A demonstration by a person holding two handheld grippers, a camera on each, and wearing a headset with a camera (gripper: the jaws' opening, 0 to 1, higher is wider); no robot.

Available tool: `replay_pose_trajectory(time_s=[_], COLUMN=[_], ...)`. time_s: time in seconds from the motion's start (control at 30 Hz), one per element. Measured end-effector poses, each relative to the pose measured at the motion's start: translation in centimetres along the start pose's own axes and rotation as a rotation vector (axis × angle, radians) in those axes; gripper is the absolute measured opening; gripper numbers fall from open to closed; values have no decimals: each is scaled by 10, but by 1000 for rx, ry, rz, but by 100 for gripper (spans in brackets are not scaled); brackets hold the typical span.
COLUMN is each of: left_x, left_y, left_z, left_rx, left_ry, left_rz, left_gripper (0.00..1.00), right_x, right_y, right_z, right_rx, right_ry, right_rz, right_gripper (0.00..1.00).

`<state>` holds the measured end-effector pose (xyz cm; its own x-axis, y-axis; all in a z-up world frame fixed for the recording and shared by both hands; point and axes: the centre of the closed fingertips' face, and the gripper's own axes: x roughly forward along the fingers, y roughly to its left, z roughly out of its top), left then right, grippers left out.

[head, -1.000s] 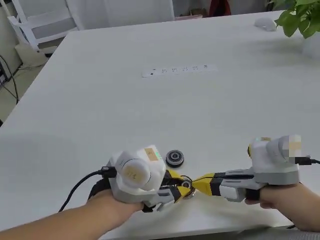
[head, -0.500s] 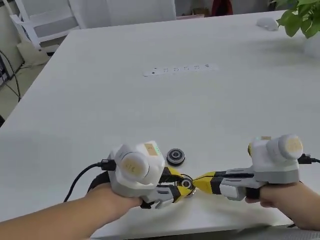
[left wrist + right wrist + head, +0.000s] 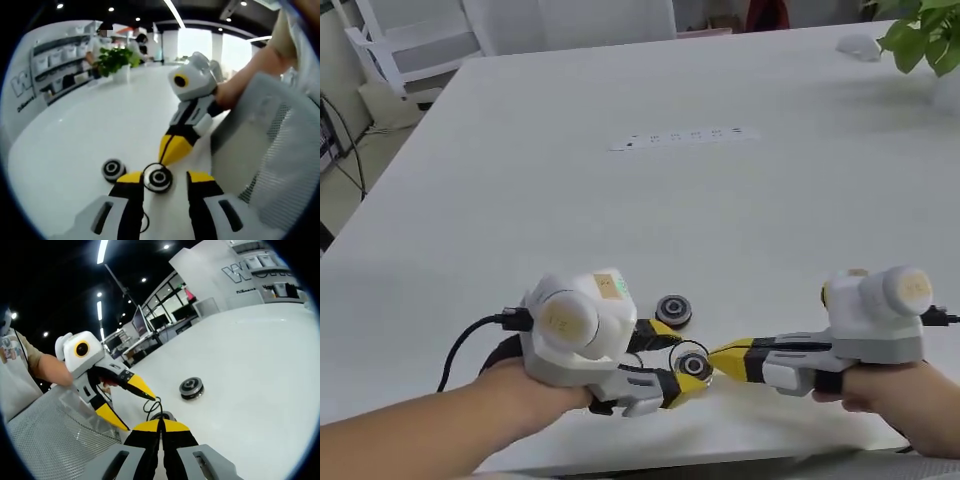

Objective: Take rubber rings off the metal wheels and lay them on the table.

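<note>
Open white worktop [image 3: 520, 200] stretches wide beyond the near edge, broken only by a wheel [image 3: 672, 310] lying just beside the left gripper [image 3: 675, 358], a socket strip [image 3: 685, 137] farther back, and a potted plant [image 3: 920, 35] at the far right corner.

— Where is the one wheel [image 3: 693, 366]?
— Near the table's [image 3: 620, 220] front edge, between the left gripper [image 3: 670, 360] and the right gripper [image 3: 715, 357] (tip facing tip).
— And the rest?
— The second wheel [image 3: 672, 311] lies just behind, the power strip [image 3: 685, 138] well beyond, and the plant [image 3: 925, 35] far right.
</note>
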<state>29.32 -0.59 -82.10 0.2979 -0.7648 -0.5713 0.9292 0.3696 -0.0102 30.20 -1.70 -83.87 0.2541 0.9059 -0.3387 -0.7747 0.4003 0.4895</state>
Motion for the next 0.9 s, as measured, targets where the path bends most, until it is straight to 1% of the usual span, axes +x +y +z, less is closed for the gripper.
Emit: replay_pose_trajectory(time_s=[0.3, 0.53, 0.6, 0.73, 0.9], left_x=[-20, -32, -35, -39, -48], left_y=[3, 7, 6, 4, 2], left_z=[3, 8, 8, 6, 7], left_rx=[-21, -37, -49, -49, -63], left_ry=[-24, -45, -52, -48, -59], left_rz=[18, 34, 33, 29, 28], left_gripper=[42, 47, 48, 52, 57], right_x=[-1, -3, -4, -6, -8], right_y=[8, 13, 14, 16, 18], right_z=[2, 2, 3, 5, 7], right_rx=[0, -5, -7, -4, -7], right_ry=[-2, 5, 5, 3, 4], right_rz=[9, 14, 16, 23, 28], right_gripper=[0, 0, 0, 0, 0])
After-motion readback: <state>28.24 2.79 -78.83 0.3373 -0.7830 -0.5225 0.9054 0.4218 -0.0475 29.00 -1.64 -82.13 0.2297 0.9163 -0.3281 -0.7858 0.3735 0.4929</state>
